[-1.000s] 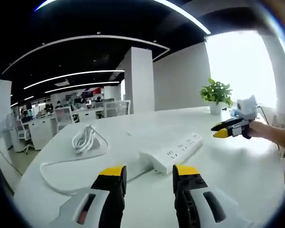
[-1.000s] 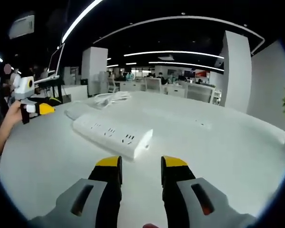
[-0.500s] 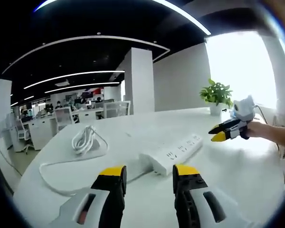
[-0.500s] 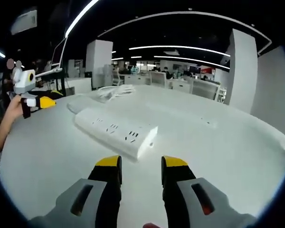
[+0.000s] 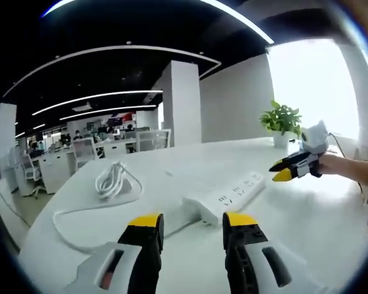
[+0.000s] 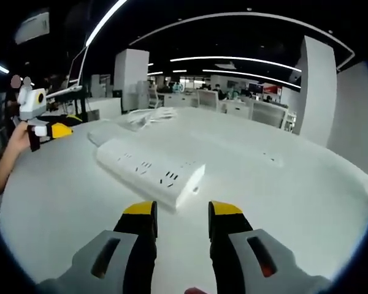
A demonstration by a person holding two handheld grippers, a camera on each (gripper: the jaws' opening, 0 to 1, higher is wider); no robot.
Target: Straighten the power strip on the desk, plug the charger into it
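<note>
Long white plastic power strip (image 6: pixel 150 173) lies on the white counter (image 6: pixel 282 208); both grippers, left gripper (image 5: pixel 193 229) and right gripper (image 6: pixel 181 214), hover with fingers released, empty.

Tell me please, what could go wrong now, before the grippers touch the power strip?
The power strip lies loose on the smooth desk, so a push on one end may spin it instead of straightening it. Its white cable lies coiled and looped nearby; it could drag or snag. Both grippers are empty, so nothing holds it steady.

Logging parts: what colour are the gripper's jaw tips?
Yellow, on black jaws; clearest on the right gripper in the right gripper view.
</note>
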